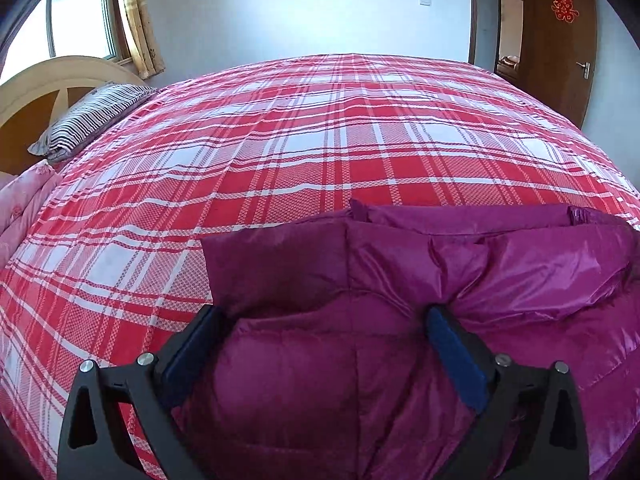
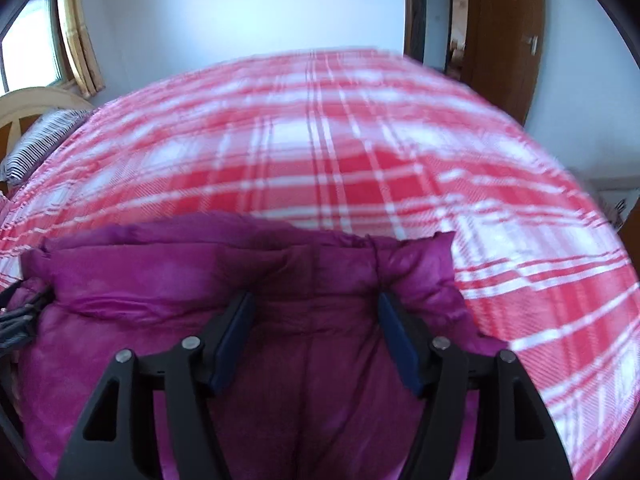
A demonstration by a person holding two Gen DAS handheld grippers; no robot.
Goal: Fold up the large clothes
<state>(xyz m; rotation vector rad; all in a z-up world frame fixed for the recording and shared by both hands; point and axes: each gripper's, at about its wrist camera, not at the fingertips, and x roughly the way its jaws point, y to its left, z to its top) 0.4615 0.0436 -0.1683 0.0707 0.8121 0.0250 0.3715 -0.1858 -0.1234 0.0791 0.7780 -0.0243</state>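
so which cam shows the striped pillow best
The left wrist view: the striped pillow is sharp there, lying whole at the head of the bed by the headboard, with its stripes clear. The right wrist view catches only part of it at the left edge, smaller and softened by motion blur.

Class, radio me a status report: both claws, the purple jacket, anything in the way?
Left claw open, over purple puffer jacket. Right claw open, over same jacket. Jacket partly folded on plaid bedsheet. Nothing in the way.
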